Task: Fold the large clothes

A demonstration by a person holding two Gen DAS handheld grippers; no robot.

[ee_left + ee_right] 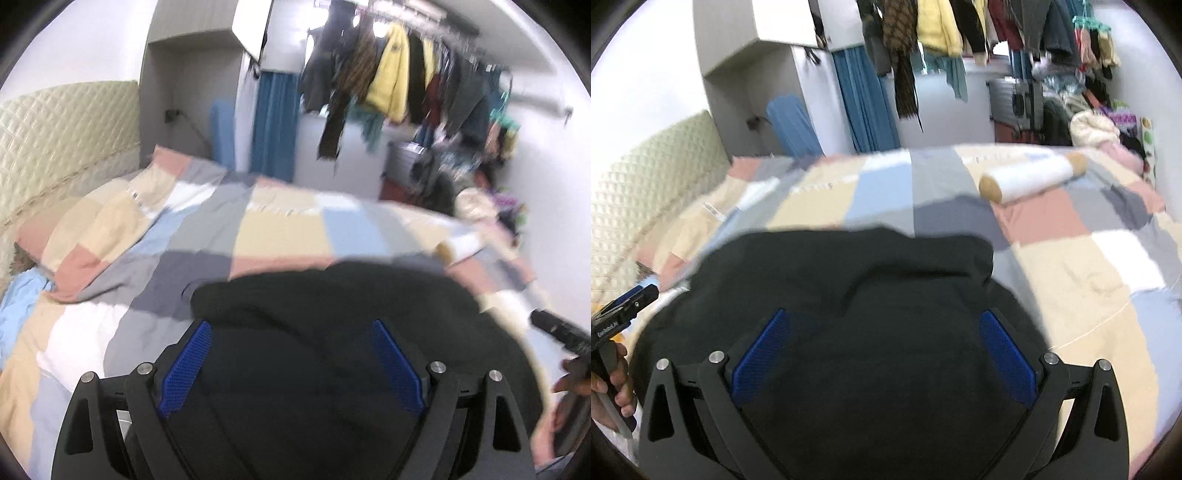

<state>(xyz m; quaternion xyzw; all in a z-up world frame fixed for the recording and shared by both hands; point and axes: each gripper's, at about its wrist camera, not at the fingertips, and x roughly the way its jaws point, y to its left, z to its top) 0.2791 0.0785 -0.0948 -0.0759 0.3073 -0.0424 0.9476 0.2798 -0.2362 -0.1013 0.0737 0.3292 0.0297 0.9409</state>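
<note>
White "Can…bot.AI" lettering on left claw (646, 295)

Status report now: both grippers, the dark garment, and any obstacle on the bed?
Left gripper open, right gripper open, nothing pinched. Black fabric garment bunched on patchwork bedcover. White cylindrical bolster beyond it, apart.

Home bedroom. Bed (92, 332) w/ patchwork-check quilt (1052, 266), pillow (88, 236), quilted cream headboard (62, 140). Overhead rail packed w/ hanging clothes (391, 70), incl. yellow jacket (938, 26). Blue curtain (868, 99) by grey wardrobe unit (192, 81); more clothes piled in far corner (1093, 122).
</note>
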